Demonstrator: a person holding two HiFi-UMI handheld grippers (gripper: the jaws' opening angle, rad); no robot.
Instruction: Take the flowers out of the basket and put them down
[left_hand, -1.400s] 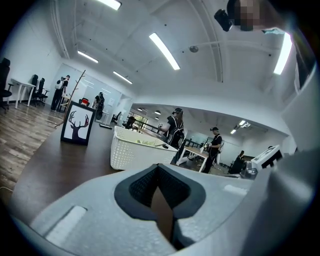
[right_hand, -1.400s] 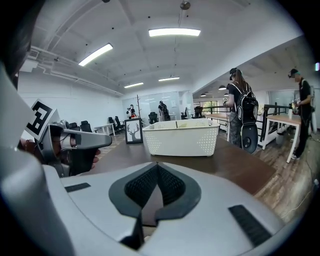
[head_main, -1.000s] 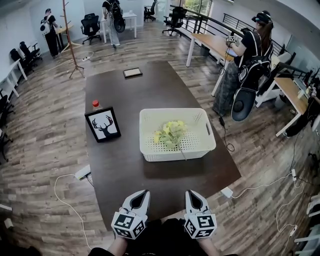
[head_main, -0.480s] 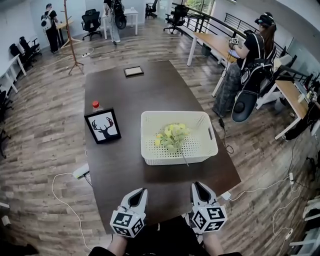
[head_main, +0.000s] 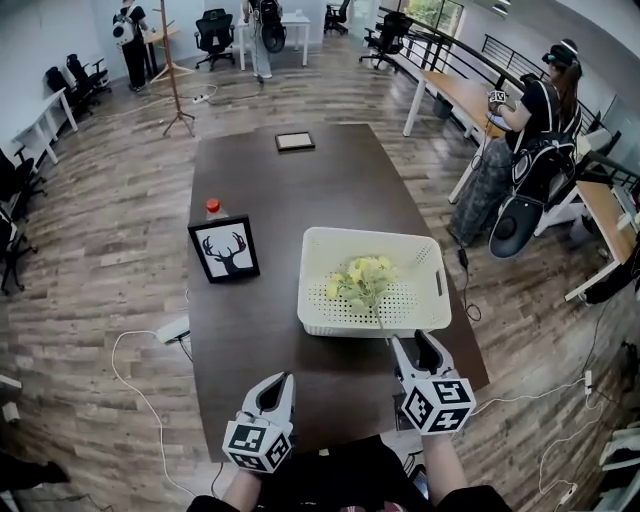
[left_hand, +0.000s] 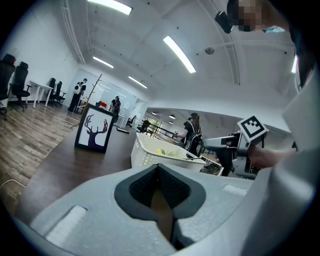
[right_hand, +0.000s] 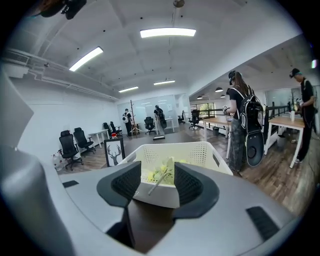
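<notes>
Grey-brown wood-plank floor (head_main: 90, 260) surrounds a long dark-brown table (head_main: 300, 190); black swivel office chairs (head_main: 215, 25), white desks (head_main: 295, 20), ceiling strip lights (right_hand: 167, 32).

One basket (head_main: 372, 325), one flower bunch (head_main: 362, 281), one picture (head_main: 226, 250), one bottle (head_main: 212, 207)

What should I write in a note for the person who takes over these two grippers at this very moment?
Left gripper: jaws together, empty, by the near edge of the table.
Right gripper: jaws have just been opening, nothing between them, aimed at the basket.
Flowers: lying in the white basket, one stem pointing toward its near wall.
Done: nothing yet.
Left: grasp the flowers, lift them out, put them down on the table.
</notes>
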